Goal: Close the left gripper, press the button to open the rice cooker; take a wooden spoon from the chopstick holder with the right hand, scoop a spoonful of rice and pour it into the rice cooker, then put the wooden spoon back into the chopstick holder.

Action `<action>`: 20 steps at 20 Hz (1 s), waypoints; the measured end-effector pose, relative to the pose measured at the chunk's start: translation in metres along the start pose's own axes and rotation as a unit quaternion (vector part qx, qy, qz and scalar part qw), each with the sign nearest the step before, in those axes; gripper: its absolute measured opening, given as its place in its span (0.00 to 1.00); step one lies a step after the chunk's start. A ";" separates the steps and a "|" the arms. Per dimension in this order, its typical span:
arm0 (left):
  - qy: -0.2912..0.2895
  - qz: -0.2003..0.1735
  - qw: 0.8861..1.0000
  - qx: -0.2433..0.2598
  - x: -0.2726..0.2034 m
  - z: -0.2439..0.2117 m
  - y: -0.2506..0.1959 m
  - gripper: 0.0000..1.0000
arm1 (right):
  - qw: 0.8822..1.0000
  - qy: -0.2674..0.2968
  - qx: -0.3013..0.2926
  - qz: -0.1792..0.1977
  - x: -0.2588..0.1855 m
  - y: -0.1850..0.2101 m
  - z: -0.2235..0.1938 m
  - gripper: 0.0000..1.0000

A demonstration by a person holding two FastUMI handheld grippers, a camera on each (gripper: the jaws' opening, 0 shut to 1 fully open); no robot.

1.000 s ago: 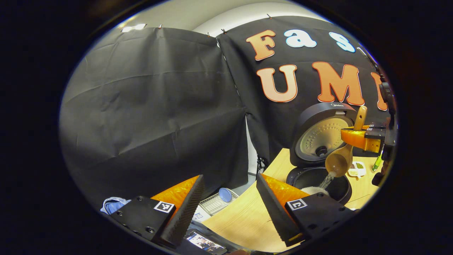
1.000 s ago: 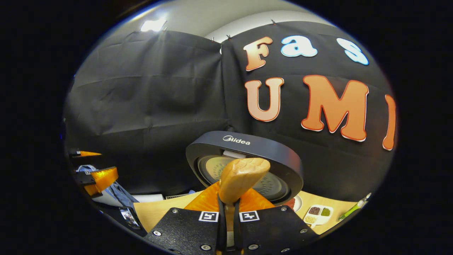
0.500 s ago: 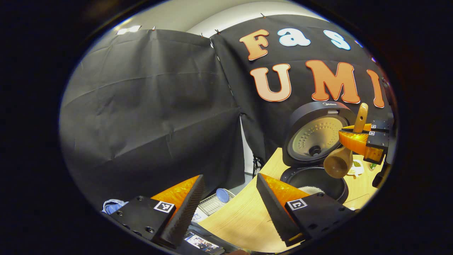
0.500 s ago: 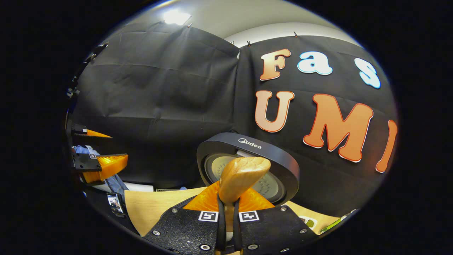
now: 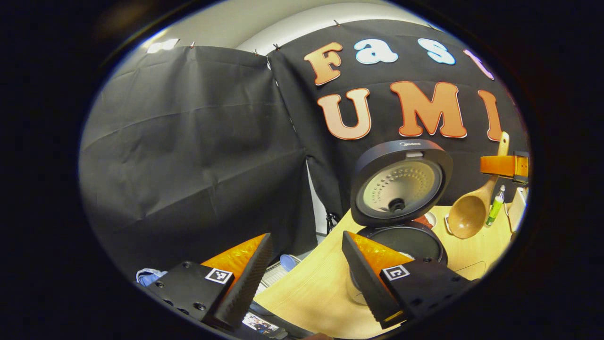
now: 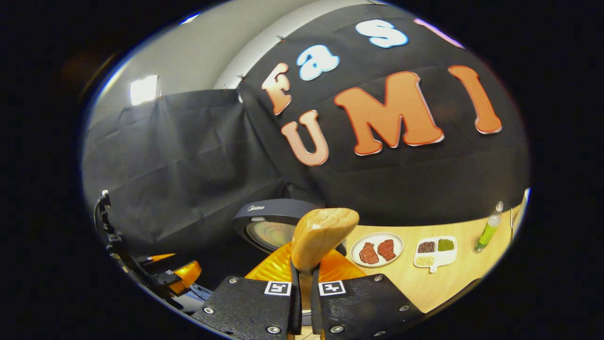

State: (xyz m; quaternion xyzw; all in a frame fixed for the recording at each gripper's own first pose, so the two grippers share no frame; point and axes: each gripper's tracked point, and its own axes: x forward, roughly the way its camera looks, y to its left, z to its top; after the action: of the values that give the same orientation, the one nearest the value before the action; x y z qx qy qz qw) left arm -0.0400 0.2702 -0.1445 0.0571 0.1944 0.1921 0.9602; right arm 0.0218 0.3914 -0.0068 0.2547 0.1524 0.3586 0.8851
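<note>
The left gripper (image 5: 306,264) is held low over the near left edge of the counter (image 5: 311,293), fingers apart and holding nothing. The rice cooker (image 5: 401,208) stands on the counter with its lid (image 5: 400,186) raised upright. To its right, the right gripper (image 5: 507,166) is clamped on the handle of the wooden spoon (image 5: 467,215), bowl hanging down above the counter. In the right gripper view the fingers (image 6: 291,302) press the handle from both sides. A plate (image 6: 376,249), a tray (image 6: 435,251) and a bottle (image 6: 488,227) sit farther right.
</note>
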 end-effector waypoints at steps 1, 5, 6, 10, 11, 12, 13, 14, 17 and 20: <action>-0.001 -0.004 1.000 0.003 -0.003 0.001 -0.007 0.92 | 1.000 -0.002 0.017 -0.014 -0.009 -0.016 0.001 0.07; -0.009 -0.029 0.999 0.020 -0.014 0.010 -0.042 0.99 | 0.996 -0.010 0.045 -0.074 -0.048 -0.078 -0.002 0.07; -0.012 -0.035 0.999 0.023 -0.016 0.013 -0.051 0.92 | 0.995 -0.010 0.046 -0.090 -0.058 -0.094 -0.004 0.07; -0.014 -0.053 0.998 0.025 -0.021 0.022 -0.075 1.00 | 0.985 -0.010 0.051 -0.167 -0.109 -0.163 -0.014 0.07; -0.016 -0.055 0.998 0.026 -0.023 0.025 -0.079 1.00 | 0.981 -0.010 0.051 -0.187 -0.123 -0.182 -0.019 0.07; -0.017 -0.057 0.998 0.028 -0.024 0.027 -0.084 1.00 | 0.977 -0.010 0.052 -0.207 -0.137 -0.199 -0.022 0.07; -0.017 -0.059 0.998 0.031 -0.024 0.028 -0.089 1.00 | 0.973 -0.011 0.052 -0.226 -0.151 -0.212 -0.024 0.07; -0.017 -0.061 0.997 0.033 -0.025 0.029 -0.094 1.00 | 0.968 -0.012 0.054 -0.244 -0.165 -0.226 -0.026 0.07; -0.013 -0.074 0.997 0.035 -0.029 0.031 -0.116 1.00 | 0.953 -0.009 0.058 -0.296 -0.204 -0.268 -0.039 0.07; -0.010 -0.095 0.995 0.033 -0.035 0.035 -0.142 0.99 | 0.939 0.003 0.058 -0.338 -0.233 -0.302 -0.059 0.07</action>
State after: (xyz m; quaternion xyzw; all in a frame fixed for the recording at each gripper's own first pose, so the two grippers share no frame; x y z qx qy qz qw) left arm -0.0069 0.1248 -0.1267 0.0716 0.1954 0.0928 0.9737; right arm 0.0008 0.0602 -0.2039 0.2376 0.2525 0.0299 0.9375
